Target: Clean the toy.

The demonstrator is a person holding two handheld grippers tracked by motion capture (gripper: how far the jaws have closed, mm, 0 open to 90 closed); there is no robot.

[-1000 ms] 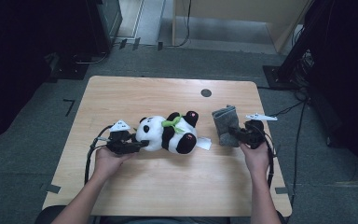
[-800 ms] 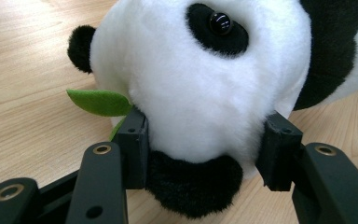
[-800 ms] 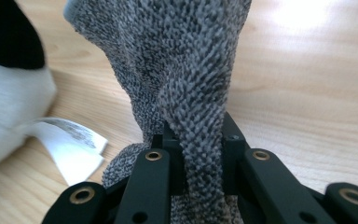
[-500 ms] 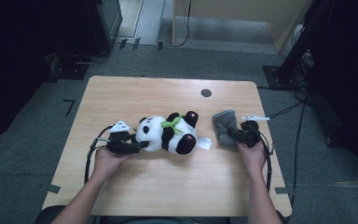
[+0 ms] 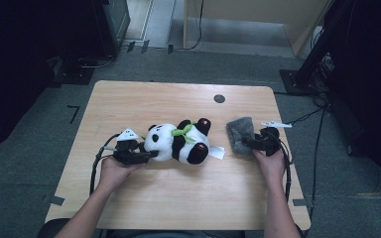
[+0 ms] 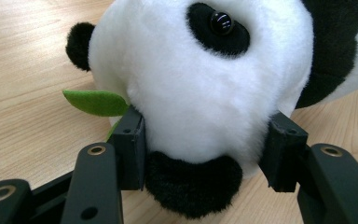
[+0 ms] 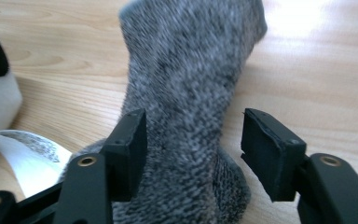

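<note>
A black-and-white plush panda (image 5: pixel 178 144) with a green leaf (image 5: pixel 181 131) lies on its side in the middle of the wooden table (image 5: pixel 178 99). My left gripper (image 5: pixel 149 154) holds its head from the left. In the left gripper view both pads press into the white fur of the panda (image 6: pixel 200 79); the jaws (image 6: pixel 205 144) have just been opening slightly. A grey sock (image 5: pixel 240 131) lies to the panda's right. My right gripper (image 5: pixel 248 143) is at its near end. Its jaws (image 7: pixel 193 140) have just been opening; the sock (image 7: pixel 191 70) lies loose between them, a gap at the right pad.
A white tag (image 5: pixel 217 152) sticks out from the panda toward the sock, also seen as a white tag (image 7: pixel 23 154) in the right gripper view. A dark round hole (image 5: pixel 219 98) sits near the table's far edge. Cables trail from both grippers.
The right gripper has sunk a little and let go of the sock, which stood raised in it and now lies flat on the table. The left hand and panda have kept still.
</note>
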